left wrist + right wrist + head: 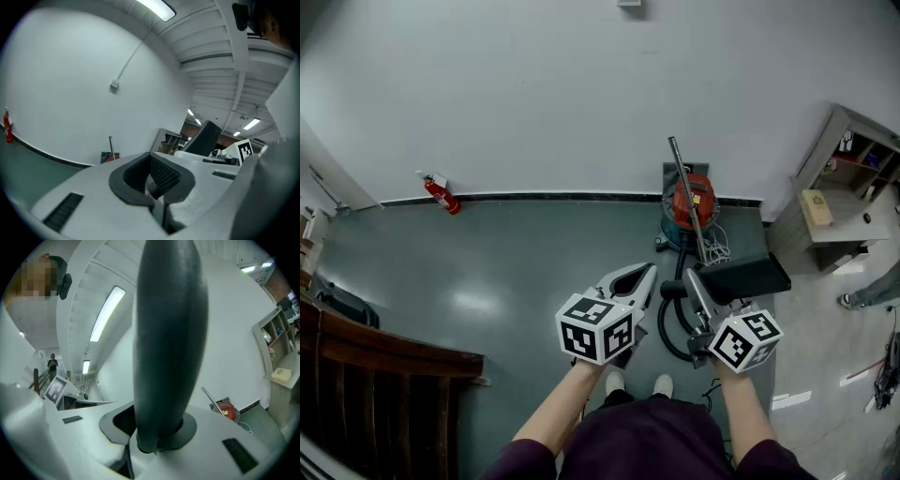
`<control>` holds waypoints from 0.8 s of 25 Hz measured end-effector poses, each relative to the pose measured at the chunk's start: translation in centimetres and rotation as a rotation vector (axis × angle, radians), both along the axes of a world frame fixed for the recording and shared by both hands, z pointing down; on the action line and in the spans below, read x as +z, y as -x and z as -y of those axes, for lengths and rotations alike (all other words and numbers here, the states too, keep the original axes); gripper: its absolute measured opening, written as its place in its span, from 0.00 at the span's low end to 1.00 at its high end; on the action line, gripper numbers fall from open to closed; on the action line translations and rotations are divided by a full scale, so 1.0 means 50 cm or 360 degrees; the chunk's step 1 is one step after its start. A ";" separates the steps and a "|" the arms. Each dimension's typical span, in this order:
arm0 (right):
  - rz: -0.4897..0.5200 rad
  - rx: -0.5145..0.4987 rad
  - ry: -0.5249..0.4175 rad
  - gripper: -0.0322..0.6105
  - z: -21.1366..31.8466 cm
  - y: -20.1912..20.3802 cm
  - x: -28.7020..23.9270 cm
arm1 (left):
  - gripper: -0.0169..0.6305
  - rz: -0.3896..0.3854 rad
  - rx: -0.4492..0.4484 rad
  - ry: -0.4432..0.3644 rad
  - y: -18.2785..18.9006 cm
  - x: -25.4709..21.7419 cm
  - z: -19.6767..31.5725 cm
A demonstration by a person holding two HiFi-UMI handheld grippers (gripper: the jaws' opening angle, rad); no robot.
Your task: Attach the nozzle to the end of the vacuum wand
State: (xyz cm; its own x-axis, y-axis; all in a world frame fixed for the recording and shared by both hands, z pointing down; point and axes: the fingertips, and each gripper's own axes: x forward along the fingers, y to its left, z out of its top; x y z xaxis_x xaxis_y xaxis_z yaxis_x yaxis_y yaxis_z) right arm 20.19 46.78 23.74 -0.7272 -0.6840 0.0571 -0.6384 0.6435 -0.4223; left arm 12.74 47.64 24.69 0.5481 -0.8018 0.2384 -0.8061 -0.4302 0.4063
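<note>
- Near me on the right, my right gripper (694, 281) is pinching the dark nozzle (741, 277) by its rounded neck, with the flat head sticking out to the right.
- My left gripper (642, 277) is hovering just beside it, tongs pressed together on nothing.
- The metal wand (680, 173) is leaning up from the red vacuum (692, 204) by the far wall, well apart from the nozzle.
- I am judging the nozzle to be light, stiff, smooth plastic. The neck is looking like the right hold, though it may be twisting in the pads during a push-fit.

Red fire extinguisher (441, 195), dark wooden railing (386, 349), shelf unit (831, 141), cardboard box (816, 207)
</note>
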 end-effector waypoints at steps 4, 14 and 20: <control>-0.0013 -0.0014 0.0005 0.20 0.000 0.010 -0.006 | 0.03 -0.0106 0.0018 -0.0014 -0.005 -0.012 0.002; -0.0039 0.0072 0.0023 0.20 -0.012 0.048 0.002 | 0.03 -0.0093 0.0015 0.0002 0.077 0.001 -0.013; -0.0007 0.0163 0.0060 0.20 -0.024 0.078 0.012 | 0.03 -0.0097 0.0044 0.0022 0.143 0.013 -0.027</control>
State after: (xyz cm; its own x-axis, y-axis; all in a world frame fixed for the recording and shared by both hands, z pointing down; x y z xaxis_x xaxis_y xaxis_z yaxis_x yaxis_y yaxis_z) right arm 16.28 47.96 24.35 -0.6534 -0.7520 0.0871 -0.7019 0.5587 -0.4418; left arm 5.58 49.01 25.34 0.5838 -0.7830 0.2146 -0.7675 -0.4461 0.4603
